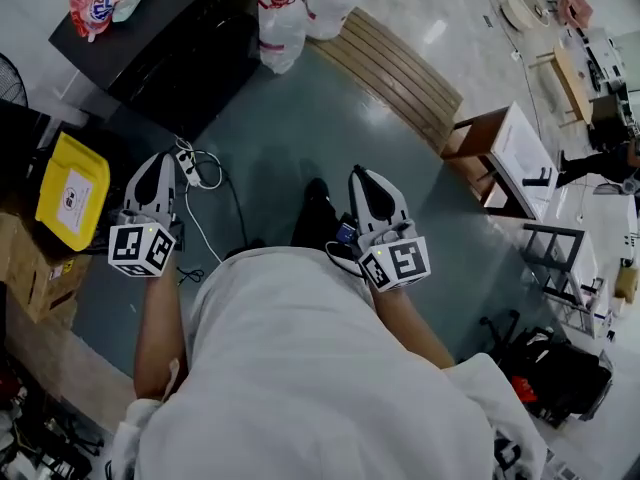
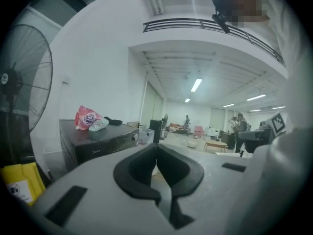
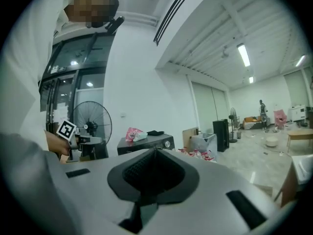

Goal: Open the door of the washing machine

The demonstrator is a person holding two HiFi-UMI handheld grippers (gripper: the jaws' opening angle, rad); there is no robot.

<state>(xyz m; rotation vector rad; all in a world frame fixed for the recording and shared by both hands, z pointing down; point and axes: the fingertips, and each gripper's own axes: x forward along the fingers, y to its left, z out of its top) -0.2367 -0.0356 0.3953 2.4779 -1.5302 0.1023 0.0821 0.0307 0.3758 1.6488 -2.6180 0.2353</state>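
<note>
2 empty tools with jaws pressed together, left gripper (image 1: 161, 158), right gripper (image 1: 361, 172), black washing machine (image 1: 170, 40) ahead, pink bag (image 1: 98, 3) on top, stuffed white bags (image 1: 285, 18) beside it.

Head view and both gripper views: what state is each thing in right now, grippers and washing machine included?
left gripper: jaws shut, nothing between them.
right gripper: jaws shut, nothing between them.
washing machine: door looks closed, nothing swung out; neither gripper touches it.
pink bag: lying on the machine's top.
fan: upright; cannot tell whether it runs.
</note>
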